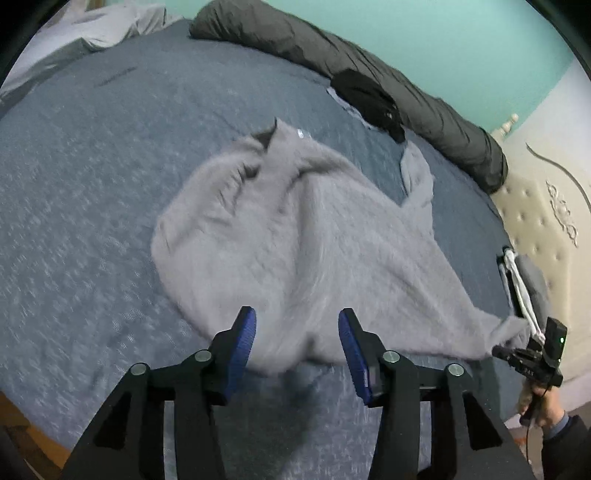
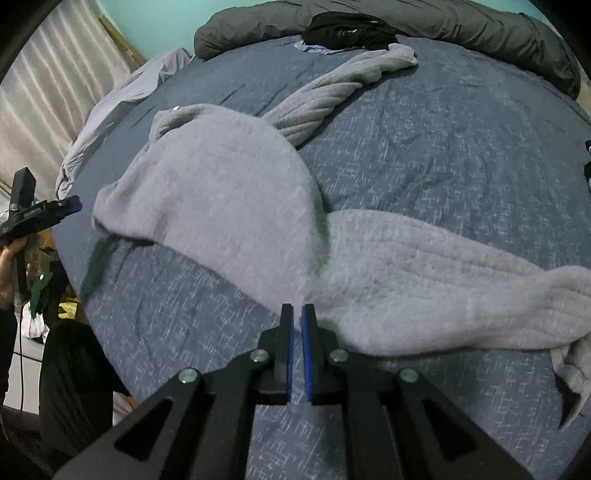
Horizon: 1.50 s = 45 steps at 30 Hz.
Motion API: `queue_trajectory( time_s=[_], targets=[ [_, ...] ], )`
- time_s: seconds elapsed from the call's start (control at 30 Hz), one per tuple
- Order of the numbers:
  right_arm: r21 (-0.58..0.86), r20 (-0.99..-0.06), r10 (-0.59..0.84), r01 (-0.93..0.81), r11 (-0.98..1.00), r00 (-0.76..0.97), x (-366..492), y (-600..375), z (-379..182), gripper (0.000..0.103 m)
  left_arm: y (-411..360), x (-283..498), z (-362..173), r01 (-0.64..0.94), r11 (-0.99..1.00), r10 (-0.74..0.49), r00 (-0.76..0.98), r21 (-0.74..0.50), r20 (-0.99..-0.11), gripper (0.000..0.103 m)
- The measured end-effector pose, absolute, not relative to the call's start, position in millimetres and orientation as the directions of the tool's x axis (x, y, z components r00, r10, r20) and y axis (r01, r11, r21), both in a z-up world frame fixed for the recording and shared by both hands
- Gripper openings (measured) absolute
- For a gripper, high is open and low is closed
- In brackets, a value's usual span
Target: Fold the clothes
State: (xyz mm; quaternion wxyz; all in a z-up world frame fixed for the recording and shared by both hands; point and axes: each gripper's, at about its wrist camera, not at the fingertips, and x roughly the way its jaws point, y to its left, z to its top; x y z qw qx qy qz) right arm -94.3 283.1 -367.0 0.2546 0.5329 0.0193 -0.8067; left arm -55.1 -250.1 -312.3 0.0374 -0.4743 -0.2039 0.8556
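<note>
The left gripper (image 1: 297, 347) has its jaws spread wide, with nothing between them; it hangs just above the near edge of the grey sweater (image 1: 295, 236). The right gripper (image 2: 297, 332) has its jaws almost together, with only a thin gap. Its tips are at the edge of the sweater (image 2: 258, 214), but I cannot tell if any cloth is really pinched there.

The sweater lies on the bed (image 1: 92, 192), partly doubled over. The body makes a rounded heap, one sleeve (image 2: 325, 92) goes away twisted toward the far side, and the other sleeve (image 2: 461, 280) stretches flat to the right, near the edge of the bed.

I think some things can go wrong from here. The cloth is thick and fluffy, so a grip on only one layer may pull the heap open instead of folding it. If the twisted sleeve is not made straight, it will make a lump inside any fold. The sleeve close to the edge could slide off the bed if it is dragged.

The bed has a blue speckled cover, soft and a little wrinkled. A dark rolled blanket (image 1: 369, 70) lies along the far side, with a black garment (image 1: 369, 99) beside it and a pale sheet (image 1: 92, 29) in the corner. The wall (image 1: 443, 37) is turquoise, and the right view shows a curtain (image 2: 48, 92).
</note>
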Motion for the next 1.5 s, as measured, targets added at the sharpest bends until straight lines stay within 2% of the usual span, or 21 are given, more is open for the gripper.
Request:
queue_trajectory(
  time_s=[0.03, 0.13, 0.27, 0.37, 0.5, 0.8, 0.93, 0.97, 1.03, 1.07, 1.13, 1.23, 1.5],
  targets=[
    [0.243, -0.869, -0.391, 0.429, -0.87, -0.302, -95, 283, -367, 0.005, -253, -60, -312, 0.131, -0.914, 0.255, -0.55, -0.384, -0.795, 0.051],
    [0.248, -0.863, -0.385, 0.39, -0.887, -0.327, -103, 288, -368, 0.015, -262, -76, -320, 0.152, -0.907, 0.251, -0.551, -0.392, -0.796, 0.053],
    [0.267, -0.854, -0.384, 0.338, -0.903, -0.351, -116, 294, -370, 0.034, -273, -109, -338, 0.168, -0.909, 0.24, -0.537, -0.381, -0.809, 0.053],
    [0.274, -0.853, -0.387, 0.331, -0.903, -0.351, -124, 294, -374, 0.035, -275, -140, -348, 0.154, -0.91, 0.253, -0.526, -0.384, -0.812, 0.055],
    [0.276, -0.853, -0.388, 0.328, -0.903, -0.35, -134, 294, -379, 0.035, -275, -184, -356, 0.152, -0.905, 0.266, -0.527, -0.397, -0.807, 0.065],
    [0.285, -0.858, -0.384, 0.306, -0.908, -0.34, -150, 304, -392, 0.035, -283, -260, -377, 0.19, -0.884, 0.276, -0.523, -0.426, -0.806, 0.069],
    [0.286, -0.863, -0.379, 0.296, -0.912, -0.334, -153, 307, -397, 0.035, -282, -272, -385, 0.167, -0.87, 0.322, -0.52, -0.463, -0.791, 0.068],
    [0.284, -0.865, -0.376, 0.294, -0.913, -0.333, -153, 308, -398, 0.035, -281, -273, -386, 0.158, -0.871, 0.329, -0.516, -0.465, -0.791, 0.065],
    [0.283, -0.866, -0.373, 0.289, -0.915, -0.333, -154, 309, -398, 0.035, -279, -270, -386, 0.15, -0.869, 0.34, -0.512, -0.472, -0.789, 0.04],
    [0.283, -0.866, -0.372, 0.286, -0.916, -0.334, -154, 310, -398, 0.035, -278, -268, -386, 0.151, -0.869, 0.339, -0.515, -0.472, -0.788, 0.036],
    [0.283, -0.865, -0.372, 0.284, -0.916, -0.337, -154, 309, -396, 0.035, -276, -265, -383, 0.137, -0.869, 0.347, -0.517, -0.475, -0.783, 0.018],
    [0.283, -0.863, -0.372, 0.283, -0.916, -0.342, -152, 308, -391, 0.035, -269, -255, -373, 0.109, -0.877, 0.348, -0.526, -0.467, -0.776, 0.014],
    [0.274, -0.854, -0.38, 0.314, -0.909, -0.355, -140, 299, -372, 0.035, -270, -230, -334, 0.074, -0.892, 0.327, -0.576, -0.446, -0.749, 0.012]
  ],
)
